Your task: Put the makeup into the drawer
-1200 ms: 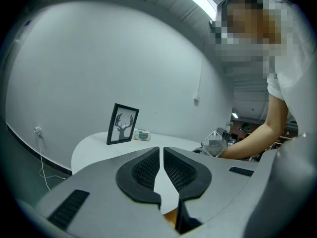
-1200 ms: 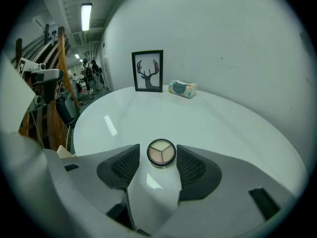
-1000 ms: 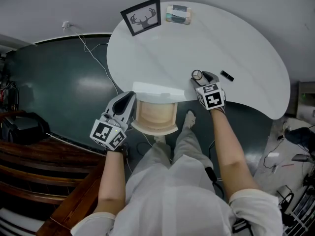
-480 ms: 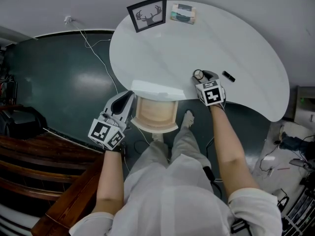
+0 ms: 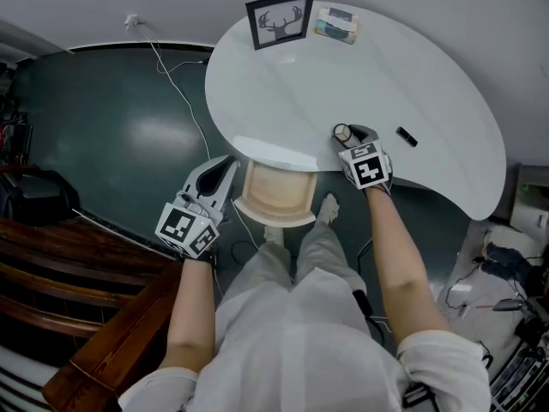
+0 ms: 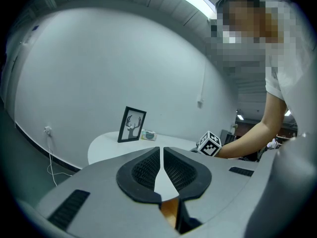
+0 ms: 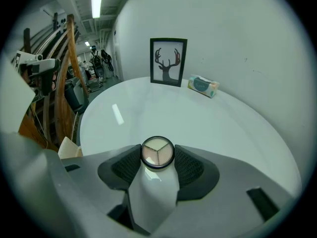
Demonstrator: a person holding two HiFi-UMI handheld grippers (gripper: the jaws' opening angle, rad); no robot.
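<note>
A small round makeup compact (image 7: 157,152) with a black rim and pale three-part filling sits between the pads of my right gripper (image 7: 157,156), which is shut on it. In the head view this gripper (image 5: 350,133) and the compact (image 5: 342,132) are over the near edge of the white table (image 5: 386,67). The wooden drawer (image 5: 274,194) stands pulled open under that edge, to the left of the right gripper. My left gripper (image 5: 226,165) hangs by the drawer's left side, jaws together with nothing held (image 6: 161,150).
A small black stick-shaped item (image 5: 407,136) lies on the table right of the right gripper. A framed deer picture (image 5: 280,20) and a tissue pack (image 5: 336,24) stand at the far edge. Cables lie on the dark floor at left; a wooden bench is lower left.
The head view has shifted, so the table sits further right in the picture. Both grippers keep about the same places, and the compact stays held.
</note>
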